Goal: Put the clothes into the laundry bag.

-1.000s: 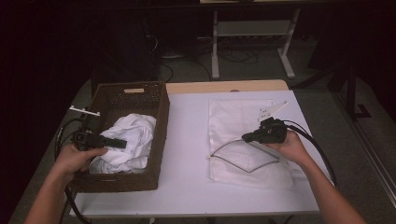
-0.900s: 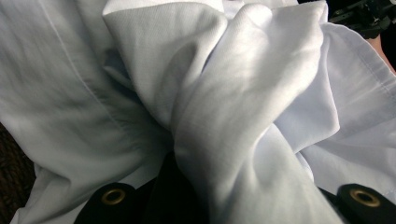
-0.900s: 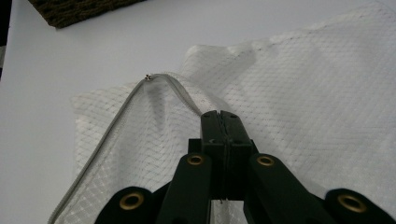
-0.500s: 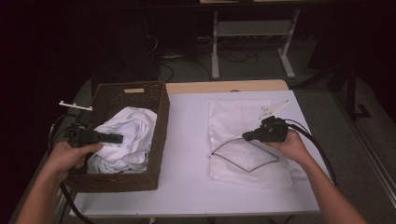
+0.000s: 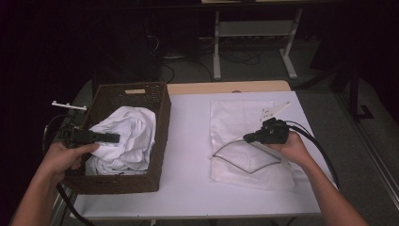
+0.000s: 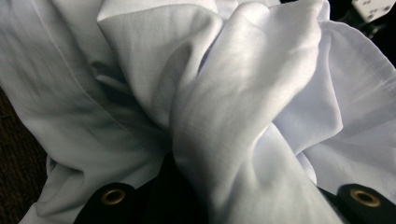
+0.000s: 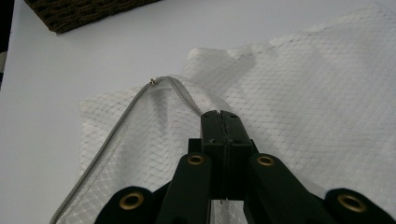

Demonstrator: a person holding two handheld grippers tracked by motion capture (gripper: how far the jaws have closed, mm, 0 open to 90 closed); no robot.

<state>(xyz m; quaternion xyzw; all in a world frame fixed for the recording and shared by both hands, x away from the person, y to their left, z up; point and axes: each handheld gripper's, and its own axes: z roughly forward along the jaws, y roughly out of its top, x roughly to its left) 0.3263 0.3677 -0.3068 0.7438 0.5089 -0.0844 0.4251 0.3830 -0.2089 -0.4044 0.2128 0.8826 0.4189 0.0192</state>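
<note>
Two hand-held grippers are at work on a white worktop (image 5: 188,132), one in each of a person's hands. The left hand-held gripper (image 5: 110,138) reaches into a dark woven basket (image 5: 162,117) at the left side of the worktop. Its jaws are clamped on a fold of the white garment (image 5: 134,129) that lies crumpled inside the basket. In the left gripper view, a bunched ridge of this white cloth (image 6: 243,121) rises from between the jaws.

The right hand-held gripper (image 5: 247,138) is at the right side of the worktop, well apart from the basket. It rests over a white mesh laundry bag (image 5: 235,113) that lies flat there. In the right gripper view its jaws are pressed together (image 7: 222,116) on the upper edge of the bag's opening. A grey zipper band (image 7: 116,126) edges that opening, which gapes a little towards the basket. The zipper's small metal pull (image 7: 152,81) sits at the peak of the opening.

A black cable trails from each hand-held gripper towards the near edge of the worktop.
</note>
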